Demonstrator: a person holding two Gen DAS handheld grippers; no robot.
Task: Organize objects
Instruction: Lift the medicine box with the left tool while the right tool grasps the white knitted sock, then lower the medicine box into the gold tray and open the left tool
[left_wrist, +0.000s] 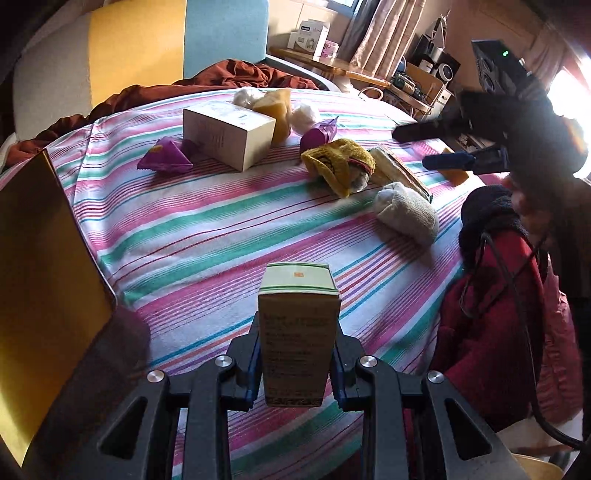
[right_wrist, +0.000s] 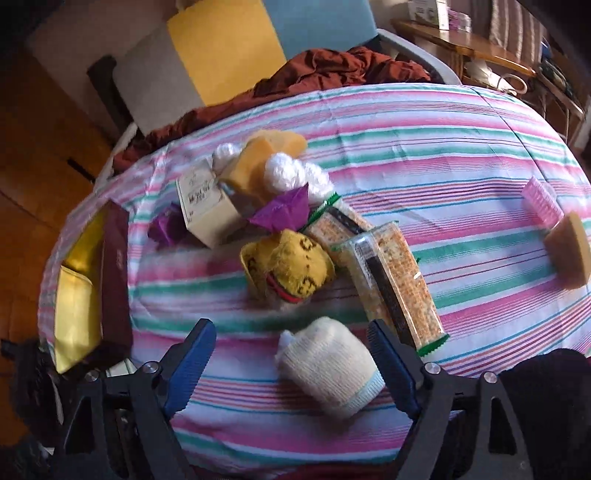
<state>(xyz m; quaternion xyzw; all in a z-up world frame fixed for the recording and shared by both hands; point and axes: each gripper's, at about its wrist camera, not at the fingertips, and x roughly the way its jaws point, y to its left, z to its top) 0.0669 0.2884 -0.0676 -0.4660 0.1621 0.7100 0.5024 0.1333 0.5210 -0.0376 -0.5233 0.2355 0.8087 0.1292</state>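
Left gripper (left_wrist: 293, 363): clamped on a small upright carton (left_wrist: 299, 332), blue pads pressing its two sides; held above the near edge of the striped cover.
Small carton: tan with a green-banded top and an orange mark; its printed text is too blurred to read.
Right gripper (right_wrist: 291, 363): jaws apart, no pad pressing anything; a rolled cream sock (right_wrist: 328, 363) lies between the blue fingers (right_wrist: 190, 363), nearer the right-hand one.
Cream sock: on the striped cover, just in front of a yellow patterned sock bundle (right_wrist: 291, 267).
Snack packs (right_wrist: 391, 280): two long clear packs with green ends, side by side, just beside the yellow bundle and the cream sock.
Middle cluster: white box (left_wrist: 227, 134) with a barcode label, unreadable; purple wrapped packets (left_wrist: 166, 157) either side of it; yellow blocks (left_wrist: 275, 107) and white fluffy balls (left_wrist: 304, 114) behind.
Far right: pink comb-like item (right_wrist: 543, 203) touching a tan block (right_wrist: 572, 251), well apart from the cluster.
Left edge: open box with a gold lining (right_wrist: 75, 299) and dark red side.
Surface: bed cover (left_wrist: 207, 236) striped in pink, green and white; rust-brown blanket (left_wrist: 240, 75) bunched at its far end.
Room: yellow and blue panels behind, wooden shelf with boxes, curtains, strong light from the right.
Person: red sleeve (left_wrist: 498, 332) at the right.
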